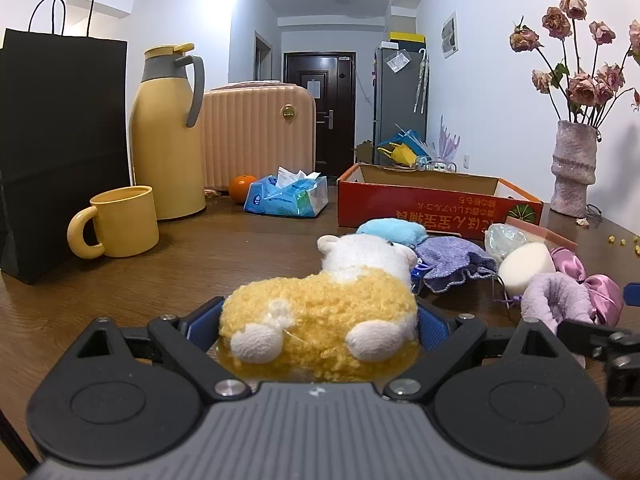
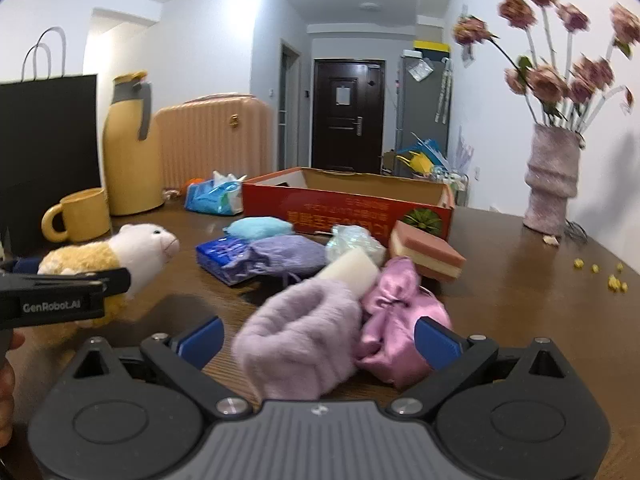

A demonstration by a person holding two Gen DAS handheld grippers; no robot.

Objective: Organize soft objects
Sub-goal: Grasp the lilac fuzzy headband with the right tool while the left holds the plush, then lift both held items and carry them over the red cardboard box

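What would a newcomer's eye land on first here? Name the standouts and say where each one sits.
First, the yellow and white plush sheep, clamped between the left gripper's blue fingers just above the brown table. Next, the jumble of soft things right of it: a lilac fuzzy piece and pink satin scrunchie lying between the open right gripper's fingers. Behind them stands the open red cardboard box, with a vase of dried roses at far right.

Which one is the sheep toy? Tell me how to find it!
Start at the red cardboard box on the brown table. In front of it lies a heap of soft things; look at the heap's left end, toward the yellow mug. The sheep toy has a curly yellow body and white head, and it alone is held in the left tool.
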